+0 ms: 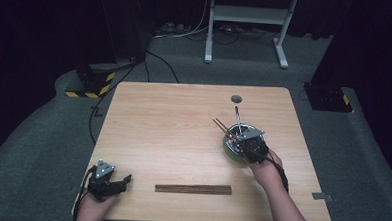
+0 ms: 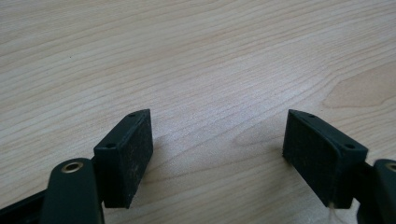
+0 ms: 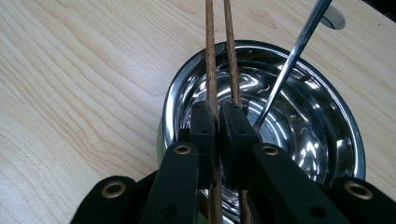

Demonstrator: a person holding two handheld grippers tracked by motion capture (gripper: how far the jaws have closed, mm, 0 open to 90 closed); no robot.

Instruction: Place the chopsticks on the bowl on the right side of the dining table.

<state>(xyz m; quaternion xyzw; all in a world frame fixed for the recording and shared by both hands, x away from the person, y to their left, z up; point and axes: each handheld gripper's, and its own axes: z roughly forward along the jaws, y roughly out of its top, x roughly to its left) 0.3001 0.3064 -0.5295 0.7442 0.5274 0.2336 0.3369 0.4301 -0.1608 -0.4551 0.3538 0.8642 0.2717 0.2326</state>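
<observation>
A shiny steel bowl (image 1: 230,152) (image 3: 334,108) stands on the right half of the wooden table (image 1: 173,129). My right gripper (image 1: 243,137) (image 3: 217,112) hovers over it, shut on a pair of brown chopsticks (image 1: 220,125) (image 3: 208,51) that point away past the bowl's far rim. A thin metal utensil handle (image 1: 237,116) (image 3: 296,49) leans in the bowl beside them. At the table's front left corner rests my left gripper (image 1: 125,182) (image 2: 217,149), open, with bare wood between its pads.
A second bundle of brown chopsticks (image 1: 193,189) lies flat near the front edge, between the two hands. A round cable hole (image 1: 236,98) (image 3: 337,18) sits near the table's far edge. A white frame (image 1: 248,15) and cables stand on the floor beyond.
</observation>
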